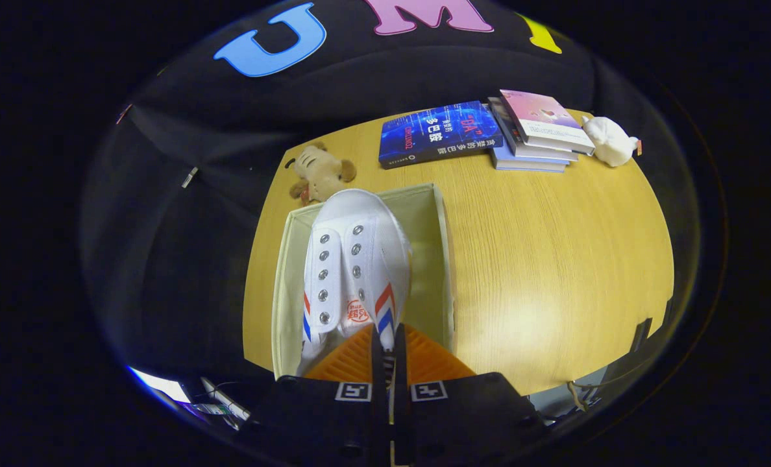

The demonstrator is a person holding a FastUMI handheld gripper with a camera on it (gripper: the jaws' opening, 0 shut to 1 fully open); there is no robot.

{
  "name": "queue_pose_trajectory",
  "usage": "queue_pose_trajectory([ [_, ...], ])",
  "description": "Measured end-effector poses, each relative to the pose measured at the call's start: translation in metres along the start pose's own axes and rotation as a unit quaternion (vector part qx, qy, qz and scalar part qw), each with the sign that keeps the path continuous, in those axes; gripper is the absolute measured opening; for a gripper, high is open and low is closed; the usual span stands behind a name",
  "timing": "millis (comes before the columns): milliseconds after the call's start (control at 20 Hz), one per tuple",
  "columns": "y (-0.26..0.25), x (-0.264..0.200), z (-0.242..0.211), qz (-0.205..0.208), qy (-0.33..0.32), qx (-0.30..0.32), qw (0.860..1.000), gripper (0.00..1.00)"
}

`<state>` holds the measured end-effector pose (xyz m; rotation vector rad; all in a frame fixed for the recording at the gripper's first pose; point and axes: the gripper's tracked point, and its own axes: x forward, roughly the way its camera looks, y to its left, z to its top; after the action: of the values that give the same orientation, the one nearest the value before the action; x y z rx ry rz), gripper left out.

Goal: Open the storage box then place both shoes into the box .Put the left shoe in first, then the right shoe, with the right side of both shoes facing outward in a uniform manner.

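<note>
My gripper [387, 353] is shut on the heel edge of a white canvas shoe [353, 259] with red and blue stripes, holding it toe-forward above the open cream storage box [440, 259]. The shoe hangs over the left and middle part of the box, its toe reaching toward the far wall. The box stands on the wooden table [554, 272], near the table's left edge. I cannot tell whether another shoe lies under it inside the box.
Beyond the box, a small brown plush toy [320, 172] lies at the table's far left. A blue book [437, 133] and a stack of books [535, 133] lie along the far edge, with a white plush toy [609, 139] beside them.
</note>
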<state>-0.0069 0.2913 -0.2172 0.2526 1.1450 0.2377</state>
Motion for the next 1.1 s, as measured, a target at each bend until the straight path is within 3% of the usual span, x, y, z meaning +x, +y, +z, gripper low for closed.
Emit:
queue_pose_trajectory([
  [100, 0.014, -0.001, 0.003, 0.025, -0.009, -0.003, 1.0, 0.26],
  [150, 0.019, -0.006, 0.007, 0.035, -0.017, -0.007, 0.999, 0.38],
  [200, 0.02, -0.007, 0.011, 0.04, -0.025, -0.014, 0.999, 0.43],
  [300, 0.013, -0.015, 0.021, 0.037, -0.048, -0.035, 0.998, 0.78],
  [350, 0.008, -0.02, 0.026, 0.031, -0.061, -0.041, 0.997, 0.89],
  [400, 0.002, -0.024, 0.031, 0.028, -0.075, -0.043, 0.996, 0.9],
  [450, -0.003, -0.03, 0.034, 0.028, -0.086, -0.044, 0.995, 0.98],
  [850, -0.072, -0.087, 0.072, 0.007, -0.171, -0.054, 0.984, 0.99],
  [1100, -0.107, -0.139, 0.102, 0.019, -0.219, -0.075, 0.973, 0.99],
])
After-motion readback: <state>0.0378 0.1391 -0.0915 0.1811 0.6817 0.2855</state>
